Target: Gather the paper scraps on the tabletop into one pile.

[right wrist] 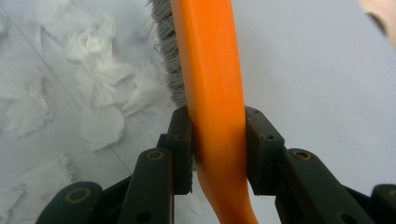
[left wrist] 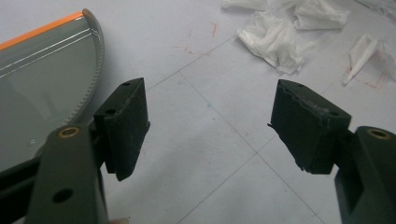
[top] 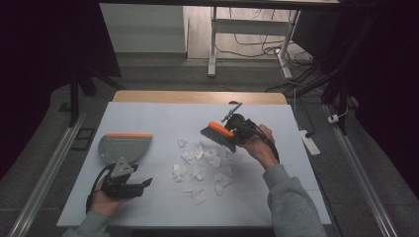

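Right gripper (right wrist: 217,149) gripping brush (right wrist: 210,70), dustpan (top: 123,146) empty

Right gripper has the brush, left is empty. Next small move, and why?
Probably close the left gripper on the grey dustpan with the orange edge: its jaws stand open and empty just beside the pan, while the right gripper already clamps the orange-backed brush above the scattered white paper scraps, so sweeping needs the pan held first.

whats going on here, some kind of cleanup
A person is sweeping up torn paper scraps on a white table. The right gripper is clamped on an orange brush, held at the far edge of the scraps. The left gripper is open beside a grey dustpan, not holding it.
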Available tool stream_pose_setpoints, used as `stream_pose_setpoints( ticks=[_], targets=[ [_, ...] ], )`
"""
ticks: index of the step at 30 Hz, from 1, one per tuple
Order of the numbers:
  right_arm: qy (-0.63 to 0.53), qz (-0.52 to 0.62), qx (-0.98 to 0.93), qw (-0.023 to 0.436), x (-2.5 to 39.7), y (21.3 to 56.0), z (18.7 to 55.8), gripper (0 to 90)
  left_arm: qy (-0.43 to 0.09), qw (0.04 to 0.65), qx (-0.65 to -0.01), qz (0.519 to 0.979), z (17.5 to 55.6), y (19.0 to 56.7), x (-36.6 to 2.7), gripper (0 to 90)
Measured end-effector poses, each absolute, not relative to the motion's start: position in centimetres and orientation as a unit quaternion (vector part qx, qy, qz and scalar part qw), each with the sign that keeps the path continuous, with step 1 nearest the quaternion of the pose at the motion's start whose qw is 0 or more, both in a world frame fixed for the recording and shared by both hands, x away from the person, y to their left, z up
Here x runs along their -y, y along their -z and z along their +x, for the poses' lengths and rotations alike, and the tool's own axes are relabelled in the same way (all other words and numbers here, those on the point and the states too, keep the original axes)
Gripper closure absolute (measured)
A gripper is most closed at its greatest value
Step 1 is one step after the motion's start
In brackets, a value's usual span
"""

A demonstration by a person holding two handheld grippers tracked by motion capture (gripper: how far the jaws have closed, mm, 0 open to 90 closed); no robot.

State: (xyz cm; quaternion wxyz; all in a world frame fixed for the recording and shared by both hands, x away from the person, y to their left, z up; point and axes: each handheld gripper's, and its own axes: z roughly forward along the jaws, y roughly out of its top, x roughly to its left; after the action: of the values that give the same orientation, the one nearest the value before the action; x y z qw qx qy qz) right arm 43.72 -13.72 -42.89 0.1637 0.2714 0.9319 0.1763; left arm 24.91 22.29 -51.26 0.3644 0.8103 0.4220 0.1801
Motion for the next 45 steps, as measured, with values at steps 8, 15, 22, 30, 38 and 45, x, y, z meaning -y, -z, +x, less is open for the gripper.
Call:
stream_pose_setpoints(
  ticks=[8,15,22,30,38,45],
  targets=[
    [-0.211,0.297,-0.912,0.187,12.8,41.1,45.6,66.7,-0.176,0.365,-0.426,0.809,25.2,51.4,-22.5,28.4],
    [-0.153,0.272,-0.928,0.205,8.9,43.5,48.3,66.7,-0.174,0.370,-0.424,0.808,25.2,51.4,-22.7,28.4],
    [-0.105,0.238,-0.944,0.202,6.4,45.9,49.2,66.8,-0.174,0.373,-0.423,0.807,25.2,51.3,-22.9,28.4],
    [-0.083,0.158,-0.966,0.186,5.2,45.9,45.3,66.8,-0.173,0.370,-0.423,0.809,25.2,51.4,-22.7,28.6],
    [-0.153,0.178,-0.957,0.171,6.8,44.2,44.2,66.8,-0.172,0.366,-0.424,0.810,25.3,51.6,-22.6,28.7],
    [-0.162,0.187,-0.948,0.201,4.6,44.4,46.1,66.7,-0.171,0.368,-0.425,0.809,25.3,51.6,-22.8,28.8]
  ],
)
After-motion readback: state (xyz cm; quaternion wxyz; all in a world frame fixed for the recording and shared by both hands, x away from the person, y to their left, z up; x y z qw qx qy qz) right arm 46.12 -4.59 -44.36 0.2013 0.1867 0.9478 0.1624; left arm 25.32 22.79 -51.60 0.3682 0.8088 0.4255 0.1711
